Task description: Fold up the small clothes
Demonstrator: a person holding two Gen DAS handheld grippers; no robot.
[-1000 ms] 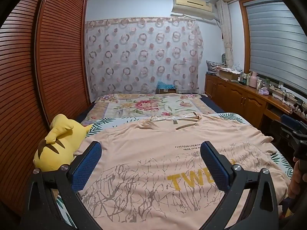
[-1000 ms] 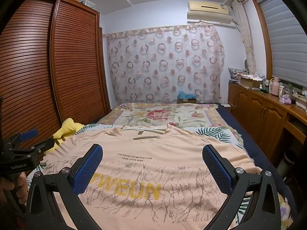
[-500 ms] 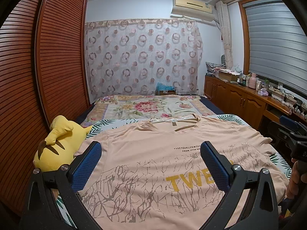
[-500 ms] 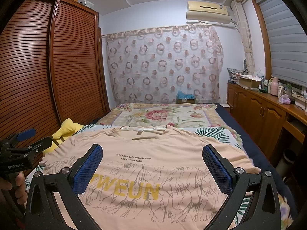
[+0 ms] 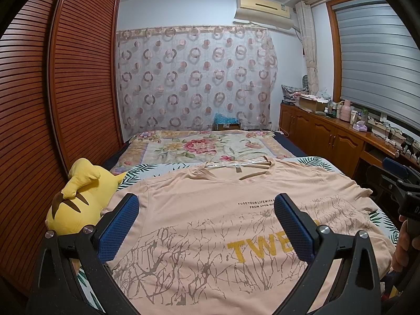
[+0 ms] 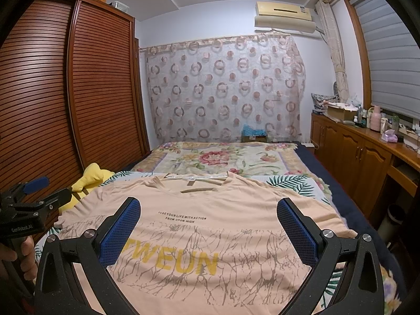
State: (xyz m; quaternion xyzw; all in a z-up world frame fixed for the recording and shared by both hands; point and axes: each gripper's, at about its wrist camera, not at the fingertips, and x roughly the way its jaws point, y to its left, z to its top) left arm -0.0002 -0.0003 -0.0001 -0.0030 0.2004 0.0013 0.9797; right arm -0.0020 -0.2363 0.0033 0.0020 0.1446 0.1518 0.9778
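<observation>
peach t-shirt [image 6: 210,225] lies flat, seemingly unfolded, both grippers [image 5: 206,220] [image 6: 208,221] spread wide, empty.

Even, dimmish indoor light w/ cool blue-violet cast on far wall [image 5: 183,13], soft shadows only, no glare; sharp focus, strong fisheye bend + black vignette at corners.

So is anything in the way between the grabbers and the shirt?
Nothing visible. The peach shirt lies flat on the bed, bare on top. Both grippers, left and right, hover over it, jaws open. The yellow plush toy sits beside the left sleeve.
</observation>
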